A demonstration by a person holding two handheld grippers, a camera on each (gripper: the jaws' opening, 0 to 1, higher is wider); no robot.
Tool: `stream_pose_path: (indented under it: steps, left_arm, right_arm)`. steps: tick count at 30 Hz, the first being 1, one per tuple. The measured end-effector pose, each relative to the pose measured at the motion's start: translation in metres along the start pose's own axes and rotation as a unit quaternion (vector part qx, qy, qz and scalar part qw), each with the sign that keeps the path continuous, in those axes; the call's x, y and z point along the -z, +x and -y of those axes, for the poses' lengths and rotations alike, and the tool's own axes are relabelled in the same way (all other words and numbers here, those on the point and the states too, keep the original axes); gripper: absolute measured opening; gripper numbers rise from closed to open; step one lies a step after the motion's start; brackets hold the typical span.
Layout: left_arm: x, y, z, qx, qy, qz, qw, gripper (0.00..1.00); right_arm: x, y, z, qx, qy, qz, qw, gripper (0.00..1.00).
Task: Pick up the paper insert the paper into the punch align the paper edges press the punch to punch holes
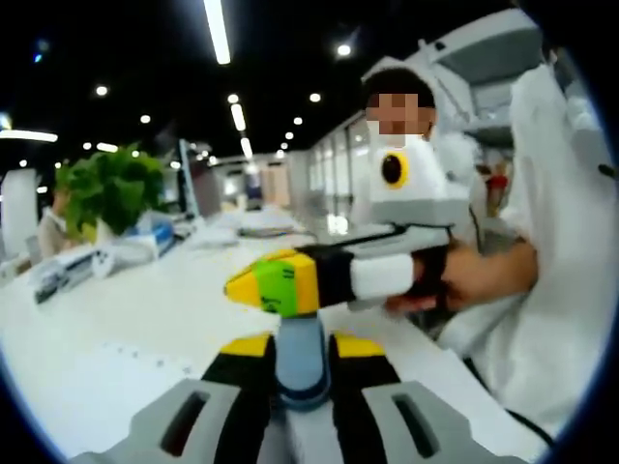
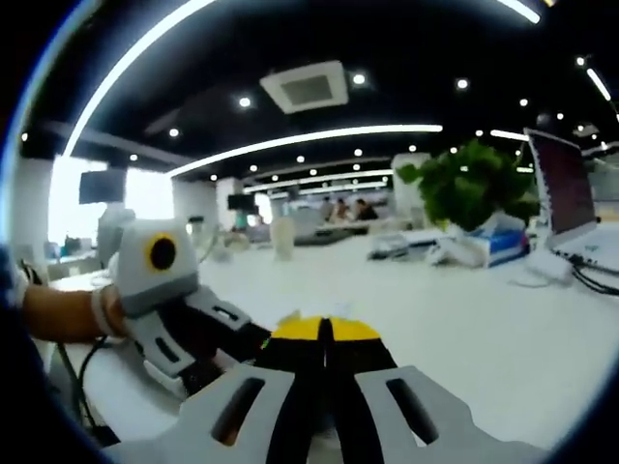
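Between the yellow-tipped jaws of my left gripper [image 1: 302, 344] stands a rounded blue-grey object [image 1: 303, 360]. The jaws press on its sides; what it is I cannot tell. My right gripper [image 1: 257, 288], held by a hand [image 1: 476, 276], reaches in from the right, its yellow-green tip shut just above that object. In the right gripper view my right gripper [image 2: 324, 331] is shut with nothing between its jaws, and my left gripper [image 2: 230, 340] comes in from the left with its tips hidden behind it. A faint white sheet [image 1: 135, 360] with small dots lies on the table.
The white table [image 1: 116, 309] runs far back. A green plant [image 2: 474, 184], a tissue box [image 2: 495, 247] and an open laptop [image 2: 566, 193] with cables stand on it. A person in white [image 1: 556, 280] sits close at the right.
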State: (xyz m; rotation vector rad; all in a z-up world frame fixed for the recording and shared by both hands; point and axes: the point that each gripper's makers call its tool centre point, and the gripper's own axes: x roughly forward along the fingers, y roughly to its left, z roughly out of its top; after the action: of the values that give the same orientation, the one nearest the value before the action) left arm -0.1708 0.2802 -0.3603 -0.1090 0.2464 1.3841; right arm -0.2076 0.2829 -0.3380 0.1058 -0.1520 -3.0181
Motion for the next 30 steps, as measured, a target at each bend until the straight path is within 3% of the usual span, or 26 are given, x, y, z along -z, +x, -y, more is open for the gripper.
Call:
stream_pose_path:
  steps: [3, 7, 19, 28, 30]
  left_arm:
    - [0.000, 0.000, 0.000, 0.000, 0.001, 0.000, 1.0000, 0.24]
    - [0.000, -0.001, 0.000, 0.000, -0.001, 0.000, 1.0000, 0.24]
    - [-0.001, -0.003, 0.006, 0.000, -0.003, -0.001, 1.0000, 0.24]
    - [-0.001, -0.003, 0.006, 0.000, -0.004, -0.001, 1.0000, 0.24]
    - [-0.001, -0.003, 0.006, 0.000, -0.005, -0.001, 1.0000, 0.24]
  right_arm:
    - [0.000, 0.000, -0.001, 0.004, -0.012, -0.004, 0.9999, 0.02]
    - [0.004, -0.001, 0.001, 0.011, 0.015, -0.017, 0.9997, 0.02]
    - [0.002, -0.004, 0.002, 0.014, 0.008, 0.002, 0.9999, 0.03]
    - [-0.028, -0.002, -0.016, -0.005, -0.049, 0.028, 0.9984, 0.04]
    - [-0.035, -0.002, -0.025, -0.029, -0.057, 0.039, 0.9972, 0.04]
